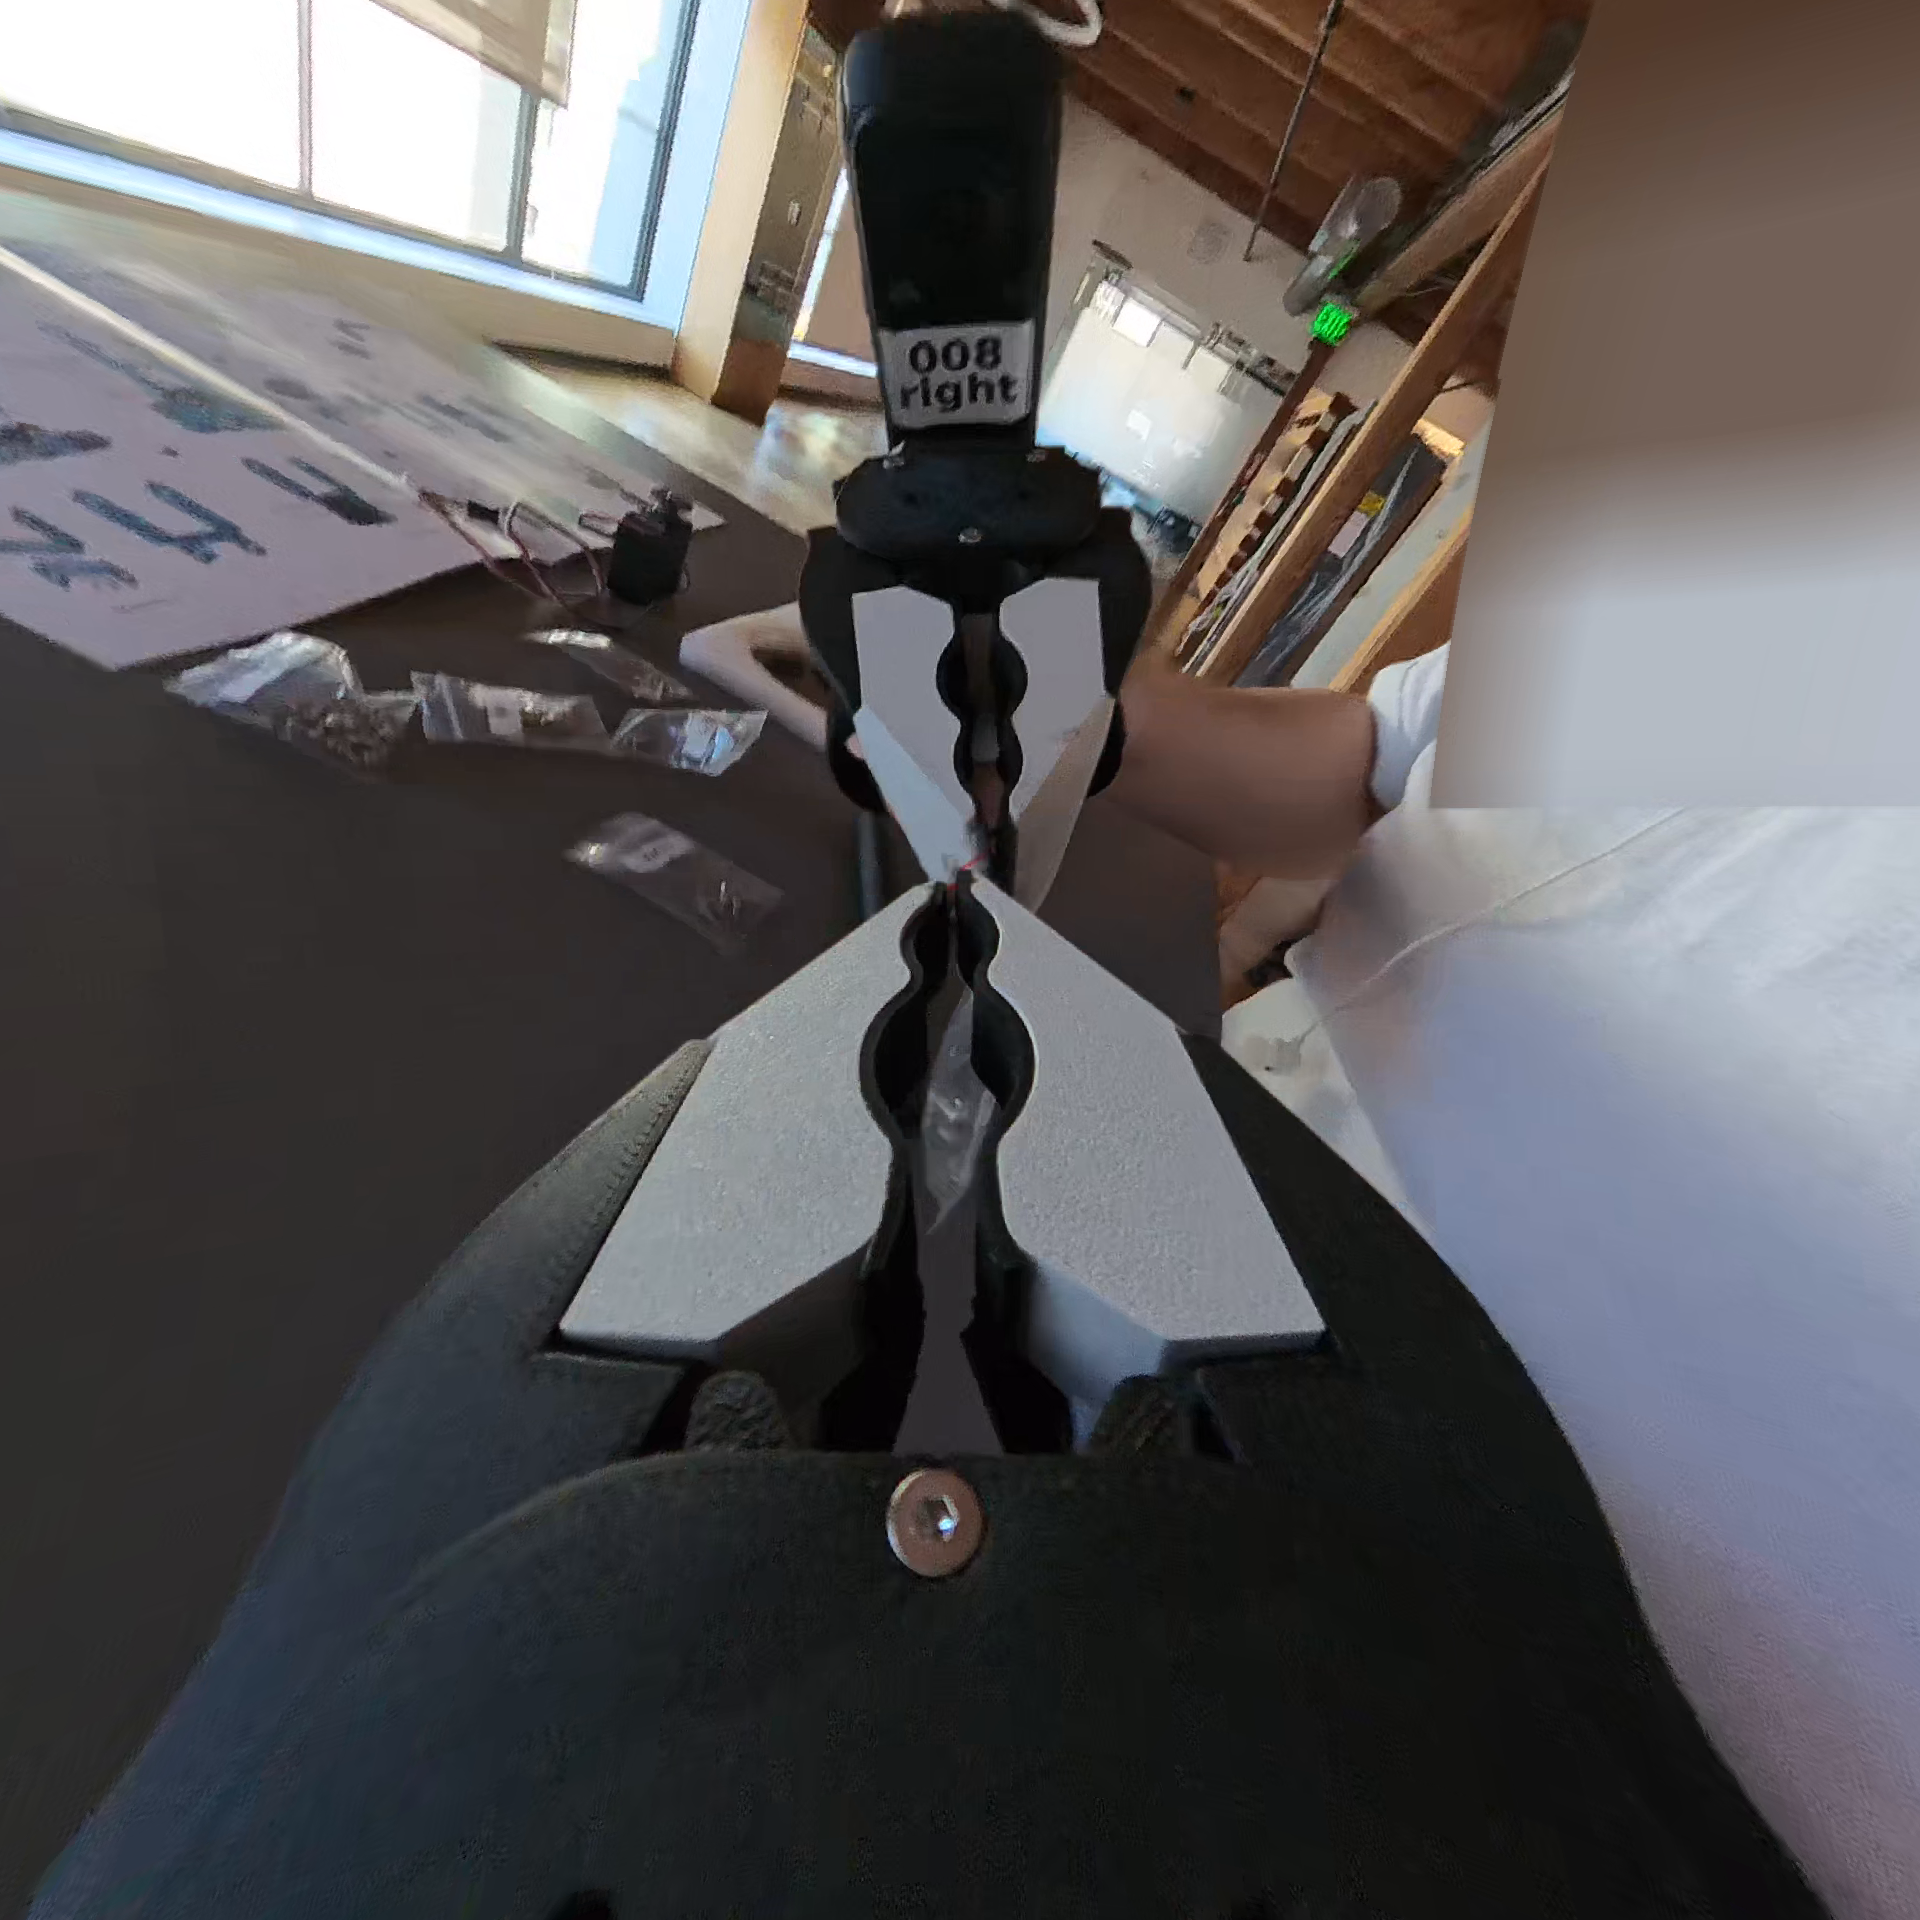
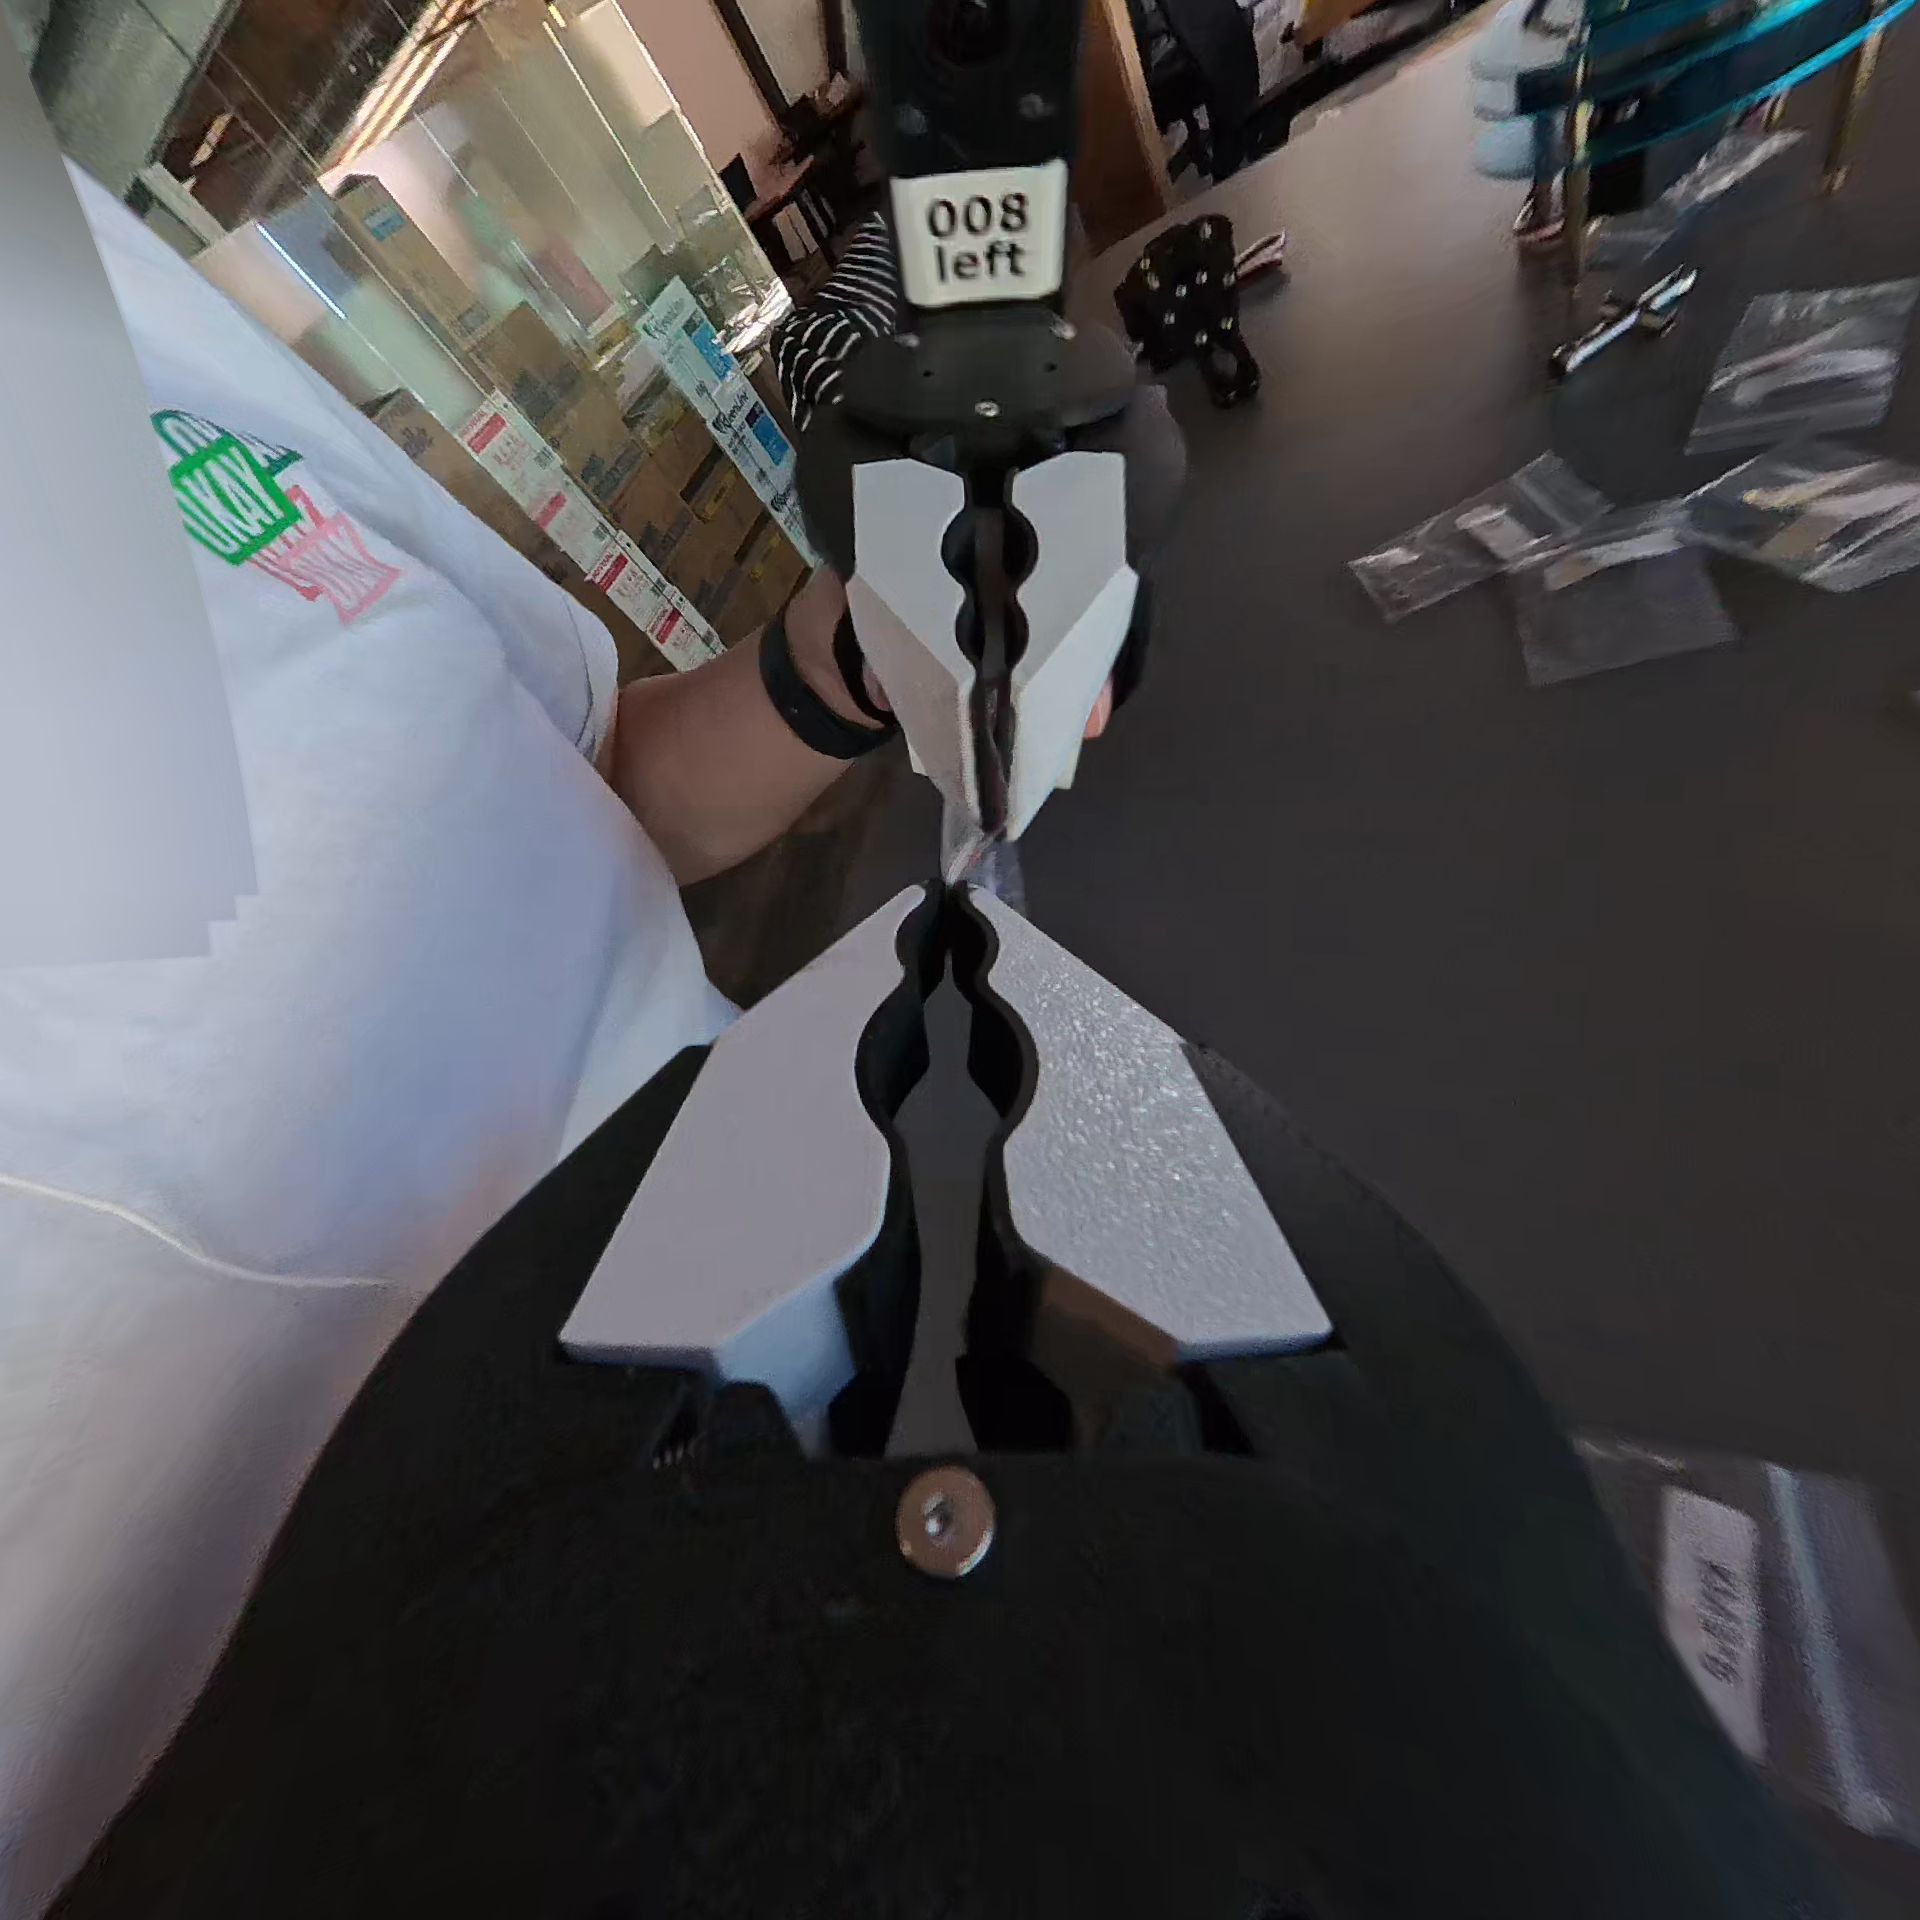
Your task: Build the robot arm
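Observation:
My left gripper [image 1: 954, 894] and my right gripper [image 1: 982, 831] point at each other, tip to tip, above a dark table [image 1: 312, 1039]. The left one is shut on a small clear plastic bag [image 1: 951, 1112] that runs back between its fingers. The bag's end sticks out at the tips, where the right gripper's tips pinch it. In the right wrist view my right gripper [image 2: 948, 896] is shut, meeting the left gripper [image 2: 992, 821] at the crumpled clear bag [image 2: 977, 857]. A hand holds each gripper.
Several clear bags of small parts [image 1: 468, 707] lie on the table, with a cardboard sheet [image 1: 208, 488] and a black motor with wires [image 1: 649, 551] behind. The right wrist view shows more bags [image 2: 1558, 561] and a black bracket [image 2: 1190, 291]. A person in a white shirt [image 2: 312, 831] is close.

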Motion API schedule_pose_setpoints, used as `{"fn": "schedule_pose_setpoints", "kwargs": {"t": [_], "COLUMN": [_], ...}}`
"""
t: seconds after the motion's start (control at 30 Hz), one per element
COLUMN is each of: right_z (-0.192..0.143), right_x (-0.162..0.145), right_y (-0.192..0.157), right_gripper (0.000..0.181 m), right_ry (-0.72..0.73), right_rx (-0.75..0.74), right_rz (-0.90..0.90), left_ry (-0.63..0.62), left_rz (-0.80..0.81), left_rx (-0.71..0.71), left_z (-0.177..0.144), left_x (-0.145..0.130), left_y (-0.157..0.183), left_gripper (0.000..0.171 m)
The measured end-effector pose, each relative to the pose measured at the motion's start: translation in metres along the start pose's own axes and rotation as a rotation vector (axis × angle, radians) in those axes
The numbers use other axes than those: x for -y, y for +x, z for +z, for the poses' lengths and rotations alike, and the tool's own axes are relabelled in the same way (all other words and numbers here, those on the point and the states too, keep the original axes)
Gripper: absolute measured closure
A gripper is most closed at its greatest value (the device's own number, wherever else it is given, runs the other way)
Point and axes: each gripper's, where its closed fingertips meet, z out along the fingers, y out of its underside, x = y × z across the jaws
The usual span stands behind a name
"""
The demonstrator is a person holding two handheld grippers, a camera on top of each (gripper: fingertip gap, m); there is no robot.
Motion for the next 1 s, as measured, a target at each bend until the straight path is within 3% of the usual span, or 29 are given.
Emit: {"fn": "schedule_pose_setpoints", "kwargs": {"t": [0.23, 0.37, 0.43, 0.6, 0.7, 0.83, 0.93, 1.0], "right_z": [0.049, 0.06, 0.056, 0.016, -0.016, -0.053, -0.049, -0.036], "right_x": [-0.007, -0.021, -0.02, 0.005, 0.017, 0.006, 0.006, 0.0], "right_y": [0.011, 0.062, 0.084, 0.111, 0.113, 0.095, 0.089, 0.075], "right_gripper": [0.181, 0.176, 0.143, 0.139, 0.148, 0.151, 0.176, 0.179], "right_ry": [-0.087, -0.187, -0.215, -0.267, -0.462, -0.868, -0.941, -1.03], "right_rx": [0.1, -0.099, -0.219, -0.465, -0.657, -0.838, -0.887, -0.871], "right_rz": [0.225, 0.22, 0.188, 0.146, 0.277, 0.361, 0.392, 0.383], "left_ry": [-0.024, -0.087, -0.101, -0.029, -0.039, -0.069, -0.094, -0.102], "left_rz": [-0.123, -0.148, -0.133, -0.124, -0.123, -0.105, -0.076, -0.063], "left_rx": [0.102, 0.312, 0.405, 0.474, 0.551, 0.697, 0.78, 0.809], "left_z": [-0.051, -0.084, -0.095, -0.115, -0.132, -0.16, -0.176, -0.182], "left_x": [-0.025, -0.045, -0.048, -0.035, -0.03, -0.017, -0.004, 0.005], "left_y": [-0.007, -0.044, -0.059, -0.072, -0.086, -0.107, -0.116, -0.118], "left_gripper": [0.169, 0.17, 0.167, 0.168, 0.17, 0.171, 0.171, 0.171]}}
